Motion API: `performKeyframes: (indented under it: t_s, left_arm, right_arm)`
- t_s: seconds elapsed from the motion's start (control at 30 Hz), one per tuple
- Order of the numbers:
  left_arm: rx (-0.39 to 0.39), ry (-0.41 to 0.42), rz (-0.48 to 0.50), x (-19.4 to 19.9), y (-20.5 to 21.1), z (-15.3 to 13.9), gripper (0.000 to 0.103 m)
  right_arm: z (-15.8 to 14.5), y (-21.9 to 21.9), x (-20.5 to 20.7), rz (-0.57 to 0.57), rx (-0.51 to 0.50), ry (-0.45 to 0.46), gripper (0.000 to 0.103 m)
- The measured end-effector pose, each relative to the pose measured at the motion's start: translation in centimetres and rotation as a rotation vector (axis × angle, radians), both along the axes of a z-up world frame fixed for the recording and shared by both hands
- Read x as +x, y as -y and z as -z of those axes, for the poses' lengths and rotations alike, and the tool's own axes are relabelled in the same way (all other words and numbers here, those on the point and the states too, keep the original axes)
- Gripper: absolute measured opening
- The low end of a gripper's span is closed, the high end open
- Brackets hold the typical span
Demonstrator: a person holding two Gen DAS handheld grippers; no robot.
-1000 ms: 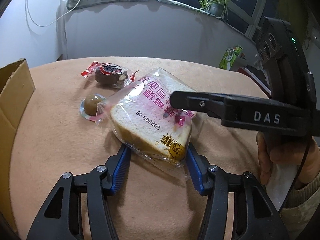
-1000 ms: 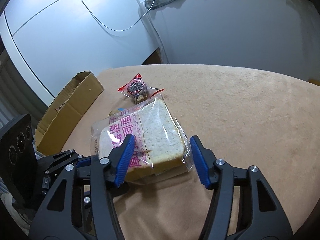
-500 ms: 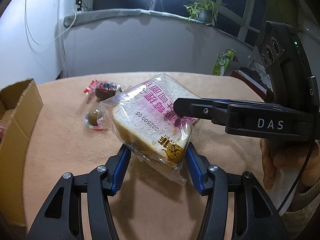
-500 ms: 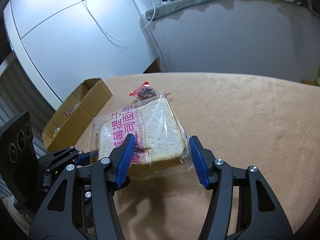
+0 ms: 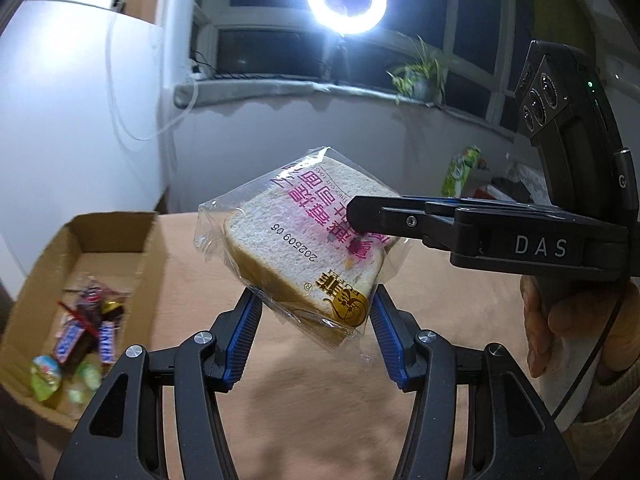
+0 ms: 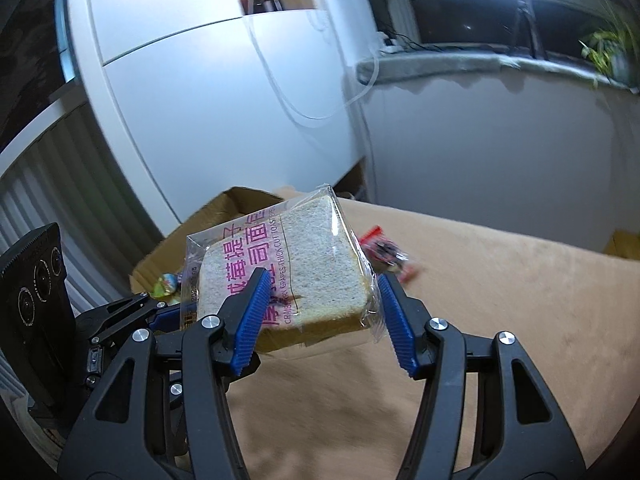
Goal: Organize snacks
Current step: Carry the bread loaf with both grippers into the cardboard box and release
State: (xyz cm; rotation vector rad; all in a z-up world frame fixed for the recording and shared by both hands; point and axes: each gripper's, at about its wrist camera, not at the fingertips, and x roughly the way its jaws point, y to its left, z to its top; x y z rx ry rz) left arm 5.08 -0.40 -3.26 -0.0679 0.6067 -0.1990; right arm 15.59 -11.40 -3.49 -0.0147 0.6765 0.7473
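Both grippers clamp bagged toast slice (image 5: 304, 248) — left gripper (image 5: 314, 322) and right gripper (image 6: 320, 312) fingers pressing its edges; slice clear of bench (image 5: 320, 400); cardboard box (image 5: 116, 232) beside.

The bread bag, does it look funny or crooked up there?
Yes. The bread bag hangs tilted in the air above the table, one corner drooping, pinched by both the left gripper and the right gripper. Nothing looks torn or spilled.

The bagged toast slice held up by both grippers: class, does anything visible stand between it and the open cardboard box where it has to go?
Nothing visible does. The bagged toast slice hangs above the table, and the cardboard box lies open-topped to its left, with only clear air and bare tablecloth between them.
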Motion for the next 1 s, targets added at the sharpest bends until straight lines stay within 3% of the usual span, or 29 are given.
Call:
performKeyframes:
  t_s: [0.63, 0.9, 1.0]
  left_arm:
    - [-0.067, 0.013, -0.268, -4.7, -14.0, 0.8, 0.054]
    - [-0.076, 0.007, -0.326, -4.6, -16.6, 1.1, 0.054]
    - [-0.078, -0.003, -0.346, -4.0, -17.0, 1.6, 0.056]
  right_arm:
    - [0.8, -17.1, -0.6, -0.257, -0.057, -0.007, 0.058]
    - [1.4, -20.4, 0.2, -0.315, -0.071, -0.010, 0.058]
    - [1.8, -20.6, 1.2, -0.280, -0.099, 0.018, 0.058]
